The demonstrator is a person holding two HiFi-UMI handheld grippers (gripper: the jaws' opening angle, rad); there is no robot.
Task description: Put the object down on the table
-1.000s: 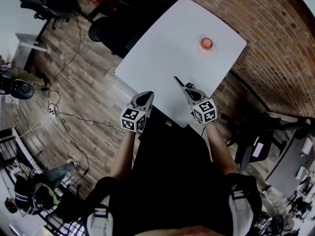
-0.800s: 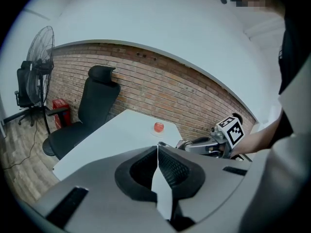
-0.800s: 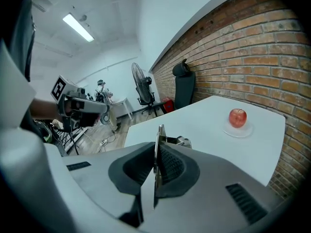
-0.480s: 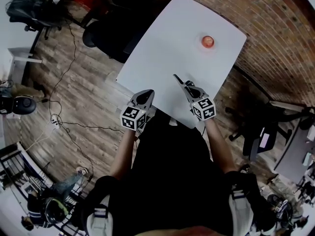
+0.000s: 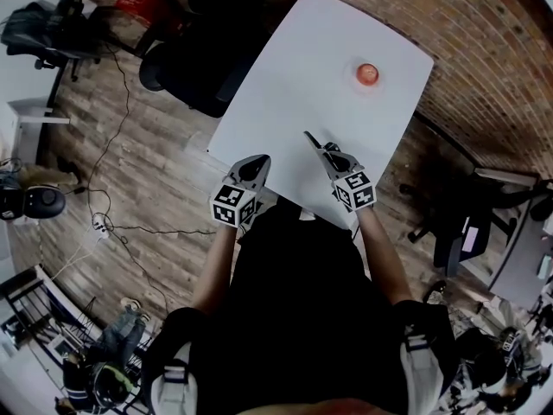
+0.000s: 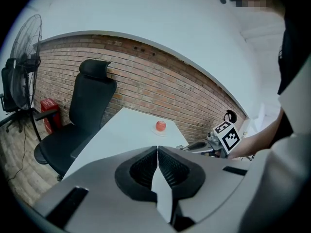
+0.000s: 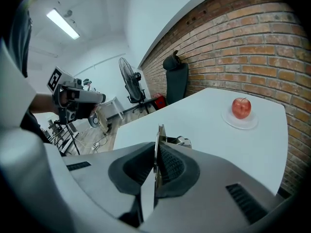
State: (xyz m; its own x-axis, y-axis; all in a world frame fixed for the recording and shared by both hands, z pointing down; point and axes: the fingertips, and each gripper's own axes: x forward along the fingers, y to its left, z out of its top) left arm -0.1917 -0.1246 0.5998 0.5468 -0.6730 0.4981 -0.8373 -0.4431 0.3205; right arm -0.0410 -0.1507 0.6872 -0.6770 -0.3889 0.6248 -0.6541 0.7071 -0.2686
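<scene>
Bright, even indoor light, no hard shadows. Ceiling strip lamp (image 7: 63, 24) glares at top left of right gripper view. White worktop (image 5: 294, 76) nearly blown out in head view; wood floor (image 5: 130, 171) dimmer. Heavy fisheye bend and dark corners in all views. Close up, right gripper (image 7: 156, 152) and its thin metal object (image 7: 161, 132) look soft.

Red apple (image 5: 367, 73), white table (image 5: 298, 89) (brick-patterned wall (image 5: 494, 40))
</scene>
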